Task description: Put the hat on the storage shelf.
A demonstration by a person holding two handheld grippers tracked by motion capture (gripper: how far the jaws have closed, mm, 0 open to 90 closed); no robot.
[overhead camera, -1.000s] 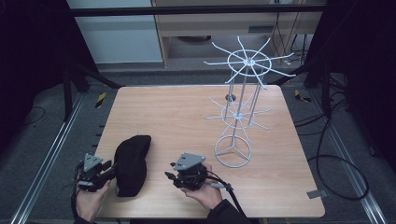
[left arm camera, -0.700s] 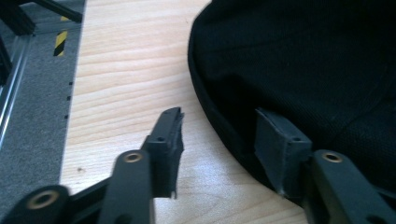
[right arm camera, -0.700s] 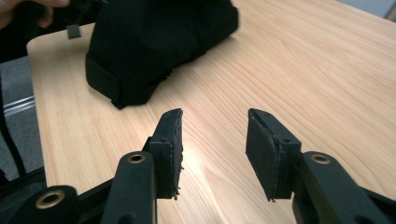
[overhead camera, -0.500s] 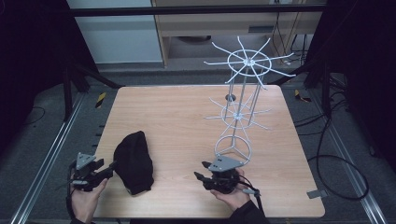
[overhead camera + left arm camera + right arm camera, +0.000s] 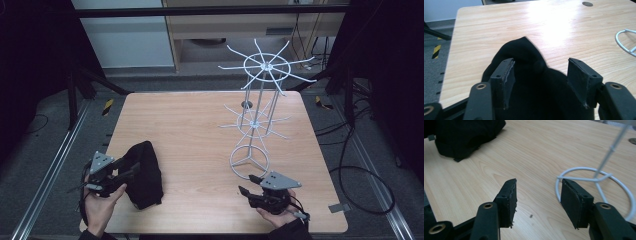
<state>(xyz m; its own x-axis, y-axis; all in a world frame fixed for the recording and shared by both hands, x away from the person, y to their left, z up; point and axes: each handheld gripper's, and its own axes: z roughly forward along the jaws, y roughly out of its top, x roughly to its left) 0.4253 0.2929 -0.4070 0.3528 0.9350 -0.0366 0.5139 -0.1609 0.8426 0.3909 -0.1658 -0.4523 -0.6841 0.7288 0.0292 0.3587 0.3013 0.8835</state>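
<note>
Black cloth lain at the table's near-left corner, not yet hung.
It is straddled, perhaps ungripped, by the spread left gripper; the right gripper is held apart beside the wire rack.

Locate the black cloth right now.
In the high view the black cloth lies on the wooden table near its front left corner, right beside the left gripper, whose open jaws straddle it in the left gripper view.
</note>
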